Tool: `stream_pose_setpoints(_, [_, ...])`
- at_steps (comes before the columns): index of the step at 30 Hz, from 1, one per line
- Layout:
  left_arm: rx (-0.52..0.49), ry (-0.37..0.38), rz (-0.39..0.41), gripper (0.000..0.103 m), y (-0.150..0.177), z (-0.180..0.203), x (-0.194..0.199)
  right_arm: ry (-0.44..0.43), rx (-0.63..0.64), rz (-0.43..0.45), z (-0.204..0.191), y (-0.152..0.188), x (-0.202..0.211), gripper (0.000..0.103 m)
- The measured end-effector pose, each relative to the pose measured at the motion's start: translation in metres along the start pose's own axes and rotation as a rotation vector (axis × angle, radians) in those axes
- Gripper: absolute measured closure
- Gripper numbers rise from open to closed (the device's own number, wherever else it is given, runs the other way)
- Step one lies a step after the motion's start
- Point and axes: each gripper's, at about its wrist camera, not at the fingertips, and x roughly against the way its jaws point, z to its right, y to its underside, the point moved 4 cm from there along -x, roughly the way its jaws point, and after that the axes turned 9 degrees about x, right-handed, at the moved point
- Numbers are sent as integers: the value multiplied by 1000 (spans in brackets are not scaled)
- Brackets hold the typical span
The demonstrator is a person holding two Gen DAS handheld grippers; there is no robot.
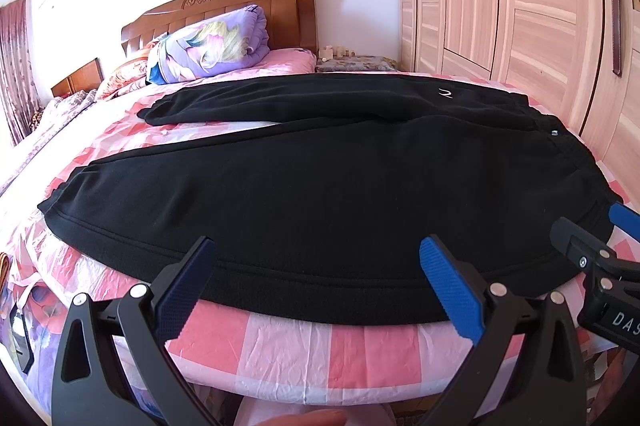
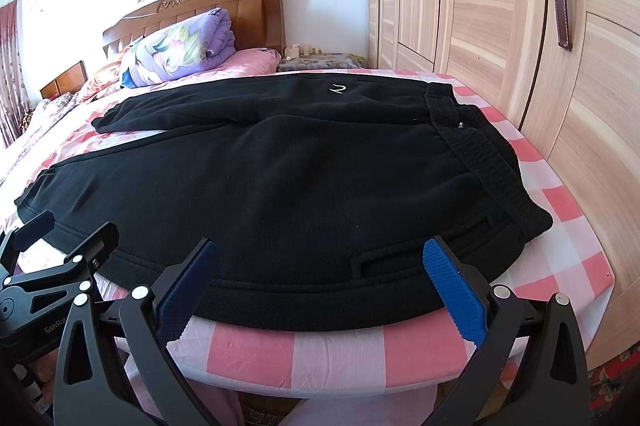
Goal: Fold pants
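Left wrist view shows your left gripper (image 1: 316, 278) held low at the bed's near edge, its two blue-padded fingers (image 1: 450, 286) spread wide and pinching nothing, their tips over the near hem of the pants (image 1: 320, 194). Your right gripper (image 2: 318, 280) sits the same way just alongside, fingers (image 2: 454, 288) equally spread and holding nothing. You have one pair of black pants, laid flat across the pink checked bed (image 2: 560, 210), both legs running left and the waistband (image 2: 480, 154) to the right, near the wardrobe (image 2: 520, 26). One folded purple quilt (image 1: 212, 42) rests against the one headboard (image 1: 240, 6). The right wrist view gives you what the left does not: the ribbed waistband in full, a pocket slit (image 2: 372, 262) by the near hem, and the bed's right corner. The left wrist view alone shows the near leg's cuff (image 1: 60, 198) fully, and your right gripper's tips (image 1: 592, 238) at the waist end of the pants.
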Motion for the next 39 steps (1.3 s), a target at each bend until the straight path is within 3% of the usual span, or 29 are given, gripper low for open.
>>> stream_pose_setpoints(11, [-10,-1,-2,1,1,1,-1,1,1,-1,1,1,-1,4])
stream_pose_setpoints(15, [-96,11,-22,1,-4,3,-3,-20,8,18,7,-3,1,4])
stream_pose_setpoints(18, [-192,-15,-72,1,-15,-3,-8,-66,23,67,19,-21,3,4])
stream_pose_setpoints(22, [-227,-59,-52,1,-54,-22,-17,-142,68,112,37,-72,-14,4])
stream_pose_setpoints(24, [-266,-22,-64,1,-76,-23,-26,-174,132,107,40,-105,-36,4])
stream_pose_setpoints(27, [-182,80,-95,1,-118,-33,-51,-272,213,42,39,-157,-92,4])
stream_pose_setpoints(30, [-114,135,-115,1,-156,-37,-87,-334,236,-45,37,-202,-161,4])
stream_pose_setpoints(34, [-67,144,1,1,-195,-32,-121,-402,288,-197,28,-239,-253,4])
stream_pose_setpoints(35, [-55,121,-25,1,-202,-31,-136,-416,306,-208,24,-245,-265,4])
stream_pose_setpoints(37, [-94,193,-127,1,-209,-23,-163,-437,365,-221,15,-259,-298,4])
stream_pose_setpoints(39, [-120,213,-184,1,-213,-19,-184,-478,406,-239,5,-266,-324,4])
